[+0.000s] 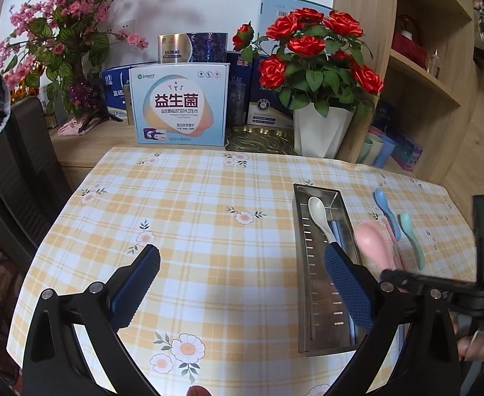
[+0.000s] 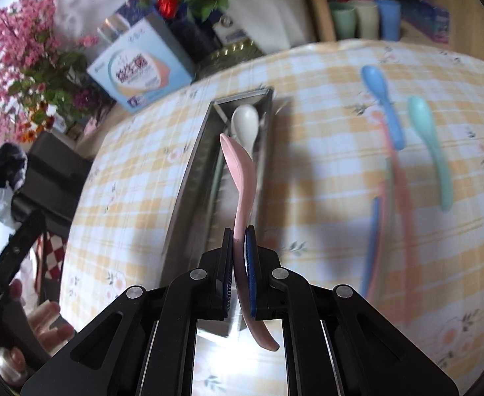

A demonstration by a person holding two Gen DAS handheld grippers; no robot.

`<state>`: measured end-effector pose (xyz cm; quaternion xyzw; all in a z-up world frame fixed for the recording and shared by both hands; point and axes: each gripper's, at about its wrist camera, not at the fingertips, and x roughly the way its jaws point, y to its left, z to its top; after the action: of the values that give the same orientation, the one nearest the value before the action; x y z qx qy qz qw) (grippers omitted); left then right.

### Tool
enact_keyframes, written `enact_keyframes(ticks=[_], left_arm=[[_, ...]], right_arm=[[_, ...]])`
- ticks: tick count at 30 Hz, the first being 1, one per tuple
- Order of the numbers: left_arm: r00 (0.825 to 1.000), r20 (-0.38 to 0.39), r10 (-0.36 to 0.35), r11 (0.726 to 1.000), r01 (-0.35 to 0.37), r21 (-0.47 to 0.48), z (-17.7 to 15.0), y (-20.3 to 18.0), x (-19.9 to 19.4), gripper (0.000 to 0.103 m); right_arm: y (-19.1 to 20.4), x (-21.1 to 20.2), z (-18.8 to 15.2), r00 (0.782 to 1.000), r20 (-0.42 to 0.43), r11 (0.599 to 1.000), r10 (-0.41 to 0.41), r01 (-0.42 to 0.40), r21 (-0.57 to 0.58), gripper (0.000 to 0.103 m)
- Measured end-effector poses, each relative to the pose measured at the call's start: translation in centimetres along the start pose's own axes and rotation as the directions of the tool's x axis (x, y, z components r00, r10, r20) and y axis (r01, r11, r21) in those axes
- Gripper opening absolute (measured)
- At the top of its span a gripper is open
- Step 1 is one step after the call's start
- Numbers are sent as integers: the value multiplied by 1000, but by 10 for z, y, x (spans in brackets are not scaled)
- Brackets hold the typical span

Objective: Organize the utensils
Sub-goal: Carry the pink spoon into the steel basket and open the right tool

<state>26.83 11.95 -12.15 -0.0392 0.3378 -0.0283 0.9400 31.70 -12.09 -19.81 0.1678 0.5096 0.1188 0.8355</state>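
Gripping a pink spoon [image 2: 242, 178] by its handle, the right gripper [image 2: 239, 244] has its blue pads clamped tight on the plastic, and the spoon's bowl points forward over the steel utensil tray [image 2: 189, 178] — raised above it, not resting inside. In the left wrist view the same pink spoon [image 1: 372, 246] shows blurred just beside the tray's right wall [image 1: 347, 217], with the right gripper's black body at the frame's right edge.

A white spoon [image 1: 319, 216] lies in the tray with its bowl toward the far end, and a blue handle [image 1: 336, 231] lies alongside it. On the yellow plaid tablecloth [image 1: 192, 214] right of the tray lie a blue spoon [image 1: 385, 206] and a teal spoon [image 1: 412, 239], side by side and apart from the tray; the right wrist view also shows long pink and blue utensils [image 2: 377, 231] near them, too smeared to identify.

The left gripper [image 1: 242, 264] hangs released — its jaws stand wide apart with nothing between them; its right pad [image 1: 347, 283] overlaps the tray in the view, though contact cannot be judged.

Behind the cloth stand a light-blue printed box [image 1: 179, 105], a white pot of red roses [image 1: 321, 128] and pink blossom branches [image 1: 60, 33].
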Motion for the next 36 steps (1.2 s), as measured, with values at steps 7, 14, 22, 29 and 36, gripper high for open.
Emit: enact_keyframes(ticks=[7, 14, 22, 29, 36], left_arm=[[998, -51, 41, 999, -41, -17, -5, 7, 4, 97], [994, -85, 65, 994, -72, -81, -5, 23, 4, 97], [993, -78, 86, 993, -93, -78, -5, 25, -1, 97], [991, -74, 108, 991, -114, -76, -2, 21, -3, 97], [995, -31, 99, 992, -101, -82, 3, 9, -11, 97]], right_arm=[[16, 25, -1, 997, -68, 999, -21, 23, 34, 7], [22, 41, -5, 993, -121, 997, -13, 22, 74, 7], [22, 51, -9, 988, -155, 994, 12, 5, 107, 8], [20, 49, -10, 987, -154, 992, 56, -37, 123, 10], [18, 15, -5, 999, -13, 999, 47, -46, 29, 10]])
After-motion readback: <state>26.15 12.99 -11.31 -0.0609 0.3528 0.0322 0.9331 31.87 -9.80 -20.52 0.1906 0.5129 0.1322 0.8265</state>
